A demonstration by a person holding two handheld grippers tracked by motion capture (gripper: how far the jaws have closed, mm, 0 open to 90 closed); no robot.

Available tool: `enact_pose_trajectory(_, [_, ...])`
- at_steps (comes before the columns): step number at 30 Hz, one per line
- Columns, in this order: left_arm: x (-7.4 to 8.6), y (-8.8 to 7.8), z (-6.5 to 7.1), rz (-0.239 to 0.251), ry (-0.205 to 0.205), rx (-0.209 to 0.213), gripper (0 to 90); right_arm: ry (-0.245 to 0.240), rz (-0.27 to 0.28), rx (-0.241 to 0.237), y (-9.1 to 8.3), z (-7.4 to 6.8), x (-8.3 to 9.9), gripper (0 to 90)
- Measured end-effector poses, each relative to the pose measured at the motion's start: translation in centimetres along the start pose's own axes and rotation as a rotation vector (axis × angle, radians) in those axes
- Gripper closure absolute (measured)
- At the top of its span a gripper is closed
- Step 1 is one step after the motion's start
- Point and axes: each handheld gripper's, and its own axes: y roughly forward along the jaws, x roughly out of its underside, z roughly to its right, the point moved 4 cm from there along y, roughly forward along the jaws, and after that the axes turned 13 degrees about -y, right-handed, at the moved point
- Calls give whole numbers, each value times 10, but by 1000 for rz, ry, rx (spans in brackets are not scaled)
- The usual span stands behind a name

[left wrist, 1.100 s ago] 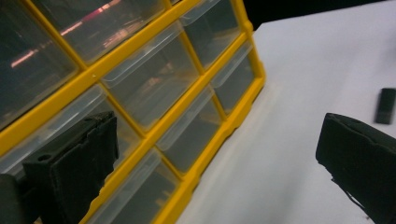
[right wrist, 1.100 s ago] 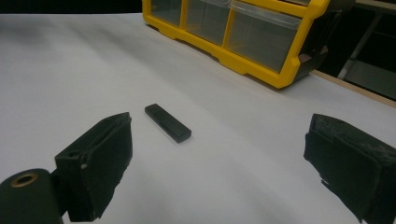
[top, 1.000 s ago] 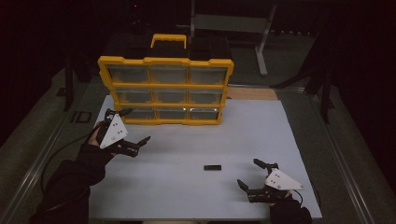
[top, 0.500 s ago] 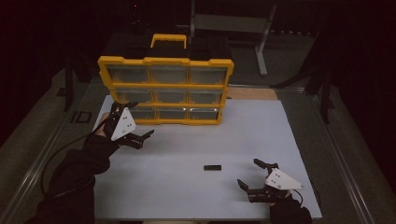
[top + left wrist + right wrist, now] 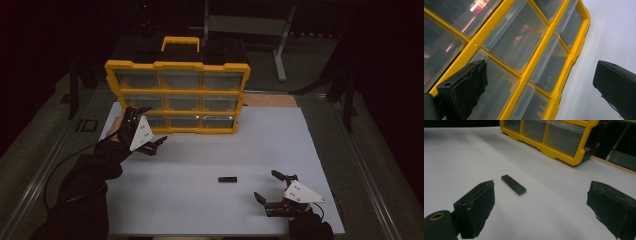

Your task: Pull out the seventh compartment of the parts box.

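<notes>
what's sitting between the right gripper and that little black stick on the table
Nothing visible. The right gripper is open and faces the small black stick, which lies flat on the white table top, with bare surface between its jaws and the stick. The yellow drawer organizer stands farther back, behind the stick.

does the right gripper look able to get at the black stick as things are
Probably yes: the right gripper is open and faces the black stick, which lies flat with bare table between them.
</notes>
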Motion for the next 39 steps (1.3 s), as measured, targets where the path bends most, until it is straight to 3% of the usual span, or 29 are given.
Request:
enact_pose_trajectory(3, [7,5,0,-3,52,-12,56,-2,-1,0,0,0,0,79])
enact_pose_trajectory(4, [7,5,0,-3,52,-12,77,-3,0,0,0,0,0,79])
enact_pose_trajectory(6, [15,10,1,-8,103,-20,103,-1,0,-1,0,0,0,79])
enact_pose_trajectory(8, [18,14,2,-9,126,-22,158,3,-2,-3,0,0,0,79])
enact_pose_trajectory(11, [21,19,2,-22,152,-26,166,5,-2,-4,0,0,1,79])
enact_pose_trajectory(12, [23,22,2,-36,184,-42,190,6,-3,-4,0,-1,1,79])
enact_pose_trajectory(14, [24,23,2,-41,183,-39,199,6,-3,-5,0,-1,1,79])
enact_pose_trajectory(21, [30,32,4,-84,261,-58,316,7,-2,-5,0,-1,1,79])
enact_pose_trajectory(26, [35,39,3,-134,292,-81,376,7,-1,-5,0,0,1,80])
enact_pose_trajectory(39, [47,53,2,-215,334,-155,544,10,0,-7,0,0,1,79])
